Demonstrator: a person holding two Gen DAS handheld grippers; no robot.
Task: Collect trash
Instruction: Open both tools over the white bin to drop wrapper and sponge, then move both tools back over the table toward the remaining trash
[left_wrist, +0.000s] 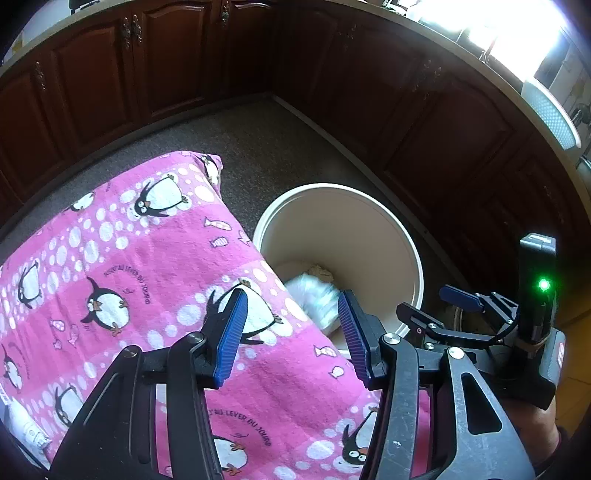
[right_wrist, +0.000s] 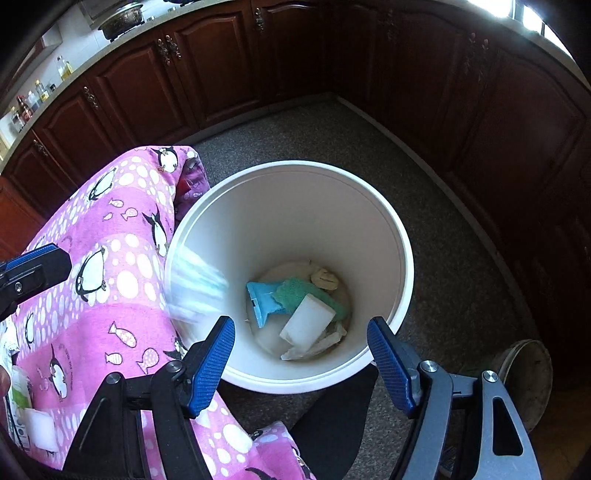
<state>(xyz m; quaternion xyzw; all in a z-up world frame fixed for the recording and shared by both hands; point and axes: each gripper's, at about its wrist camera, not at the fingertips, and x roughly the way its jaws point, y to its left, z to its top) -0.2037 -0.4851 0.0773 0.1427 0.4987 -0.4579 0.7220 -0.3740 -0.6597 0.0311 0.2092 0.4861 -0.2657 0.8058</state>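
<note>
A white round bin (right_wrist: 402, 236) stands on the floor beside a surface draped in a pink penguin cloth (right_wrist: 122, 266). Inside lie a blue wrapper (right_wrist: 260, 302), a green sponge (right_wrist: 295, 291), a white block (right_wrist: 306, 325) and crumpled beige paper (right_wrist: 325, 278). My left gripper (left_wrist: 291, 299) hangs open at the cloth's edge over the bin (left_wrist: 406, 229). A blurred white plastic piece (left_wrist: 317, 295) is loose beyond its fingers and shows mid-air at the bin's left rim (right_wrist: 195, 284). My right gripper (right_wrist: 300, 325) is open and empty above the bin's near rim.
Dark wooden cabinets (right_wrist: 229, 66) line the back and the right side, over a speckled floor (right_wrist: 443, 258). A round metal lid (right_wrist: 524, 380) lies on the floor at the right. On the cloth at the lower left rest a white block (right_wrist: 40, 428) and a green-labelled bottle (right_wrist: 18, 395).
</note>
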